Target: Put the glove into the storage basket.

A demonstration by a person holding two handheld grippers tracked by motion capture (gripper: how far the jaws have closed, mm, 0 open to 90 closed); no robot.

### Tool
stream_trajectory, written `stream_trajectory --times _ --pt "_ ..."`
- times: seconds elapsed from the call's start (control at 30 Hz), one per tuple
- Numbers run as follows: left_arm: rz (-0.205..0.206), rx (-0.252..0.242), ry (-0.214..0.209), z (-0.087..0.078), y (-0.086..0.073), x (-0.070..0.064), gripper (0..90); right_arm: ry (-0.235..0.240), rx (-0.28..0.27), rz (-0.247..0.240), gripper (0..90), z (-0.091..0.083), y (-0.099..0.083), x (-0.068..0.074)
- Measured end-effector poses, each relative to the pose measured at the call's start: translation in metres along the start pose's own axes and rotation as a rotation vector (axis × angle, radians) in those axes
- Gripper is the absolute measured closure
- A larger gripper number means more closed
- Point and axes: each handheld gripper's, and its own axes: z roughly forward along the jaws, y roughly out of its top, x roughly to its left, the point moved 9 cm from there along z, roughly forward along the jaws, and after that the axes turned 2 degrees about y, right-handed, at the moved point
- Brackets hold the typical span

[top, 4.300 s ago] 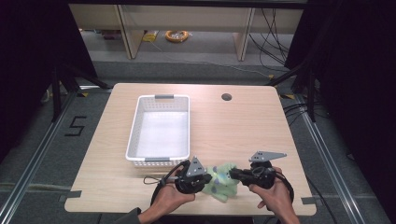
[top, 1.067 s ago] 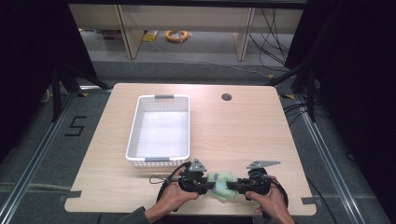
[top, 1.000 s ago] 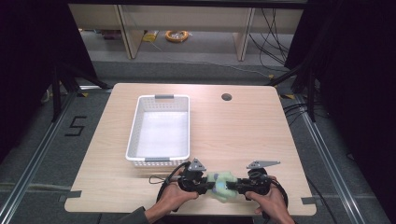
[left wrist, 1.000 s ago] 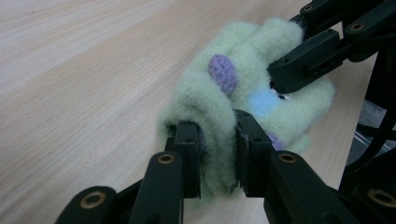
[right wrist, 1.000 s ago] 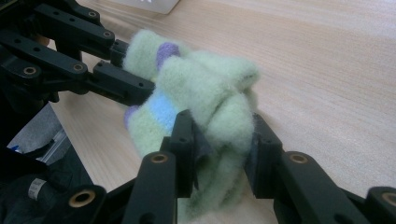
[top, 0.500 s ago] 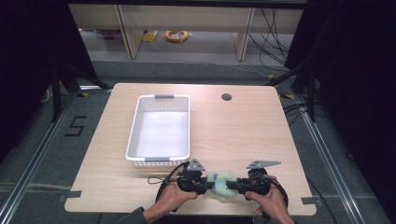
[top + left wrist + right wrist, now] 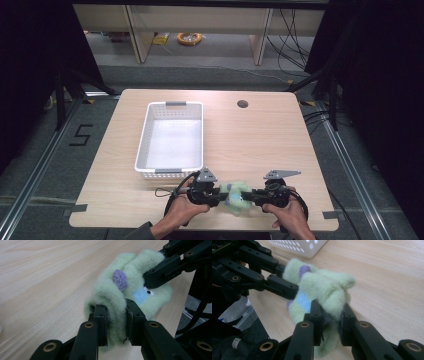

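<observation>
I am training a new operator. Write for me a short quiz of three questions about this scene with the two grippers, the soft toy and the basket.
1. True or false: the white basket has something in it.
2. What is each gripper doing? A) both open B) both shut on the green plush toy C) one open
3. Fill in: the toy is held near the table's ___ edge.

Key: 1 false. 2 B: left gripper and right gripper each pinch the fleece. 3 near (the person's side).
</observation>
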Motion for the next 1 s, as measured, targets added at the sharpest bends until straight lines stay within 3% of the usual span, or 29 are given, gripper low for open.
stream_trajectory --times 0.07,0.1,0.17,0.2,0.3,0.37,0.43,0.47,0.5,0.6,0.67,0.7,0.73,0.8,0.83,0.97,1.0 --pt "0.018 -0.003 0.001 -0.001 0.001 -0.001 73.4 0.006 -0.003 0.002 77.6 -0.001 0.000 0.001" --pt "0.018 -0.001 0.002 -0.002 0.001 -0.001 73.4 -0.002 -0.010 -0.023 77.7 -0.001 0.002 -0.001" --pt "0.007 -0.009 0.000 -0.003 0.002 -0.002 73.4 0.005 -0.016 -0.011 77.7 -0.003 0.003 0.002" --pt "0.016 -0.011 0.003 -0.004 0.003 -0.002 73.4 -0.009 -0.017 -0.039 77.8 -0.004 0.004 0.000" --pt "0.006 -0.017 -0.005 -0.005 0.005 -0.002 73.4 -0.007 -0.020 -0.031 77.9 -0.006 0.005 0.001" --pt "-0.004 -0.018 -0.016 -0.007 0.007 -0.004 73.5 0.015 -0.029 -0.001 78.0 -0.006 0.006 0.004" --pt "0.014 -0.031 -0.009 -0.013 0.012 -0.004 73.4 0.022 -0.036 -0.004 78.1 -0.009 0.009 0.006" --pt "0.016 -0.050 -0.015 -0.015 0.017 -0.005 73.4 0.001 -0.037 -0.035 78.0 -0.011 0.012 0.004" --pt "0.040 -0.062 -0.007 -0.018 0.021 -0.003 73.4 0.021 -0.040 -0.004 78.1 -0.012 0.014 0.008" --pt "0.017 -0.063 0.006 -0.026 0.027 -0.004 73.4 0.012 -0.063 -0.059 78.0 -0.017 0.025 0.008" --pt "0.026 -0.065 0.006 -0.031 0.031 -0.002 73.4 0.039 -0.067 -0.027 78.1 -0.018 0.031 0.014" --pt "0.006 -0.059 0.006 -0.033 0.032 -0.002 73.4 0.033 -0.066 -0.047 78.1 -0.019 0.034 0.012" --pt "0.019 -0.073 0.006 -0.035 0.035 -0.001 73.4 0.043 -0.064 -0.023 78.1 -0.018 0.036 0.015" --pt "0.027 -0.085 0.011 -0.040 0.040 0.001 73.3 0.039 -0.071 -0.048 78.1 -0.019 0.043 0.013" --pt "0.023 -0.090 0.022 -0.042 0.042 0.002 73.3 0.053 -0.068 -0.020 78.1 -0.019 0.045 0.016" --pt "0.034 -0.091 0.033 -0.053 0.049 0.006 73.2 0.054 -0.065 -0.044 78.1 -0.019 0.059 0.022" --pt "0.029 -0.092 0.035 -0.056 0.052 0.008 73.1 0.040 -0.060 -0.069 78.2 -0.020 0.063 0.020"
